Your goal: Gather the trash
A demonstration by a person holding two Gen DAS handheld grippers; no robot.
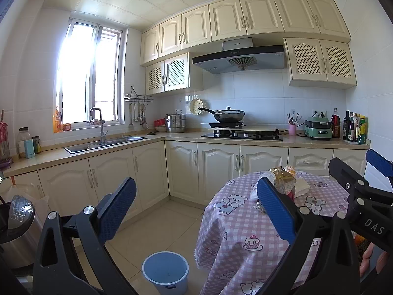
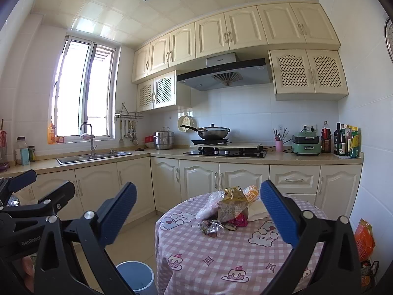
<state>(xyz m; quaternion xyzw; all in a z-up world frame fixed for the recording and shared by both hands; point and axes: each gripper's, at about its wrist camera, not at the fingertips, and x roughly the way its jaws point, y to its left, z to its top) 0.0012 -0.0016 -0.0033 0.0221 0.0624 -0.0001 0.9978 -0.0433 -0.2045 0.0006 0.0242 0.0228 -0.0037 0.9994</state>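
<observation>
Cream cabinets and pale floor tiles frame a small kitchen, and everything here is best placed from the round table under a pink checked cloth printed with bears and cakes. Nearest, both tools hang short of its near edge: the left gripper and the right gripper each stand with blue padded fingers spread wide, nothing between them.

On the floor just left of the table's foot sits the blue plastic bin with a white rim, mouth open and upward.

Past the table's middle, toward its far side, lies the heap of crumpled wrappers, foil and clear bags, with a white paper napkin touching its right flank.

My judgement: the step is the first reach. Best to come in level over the cloth, straddle one loose piece at the heap's near fringe, and close gently so the cloth is not pinched or dragged.

The cloth overhangs the rim, so a low approach could snag it. Open floor lies left of the table, toward the sink counter; right of it, the wall and an orange bag crowd close.
</observation>
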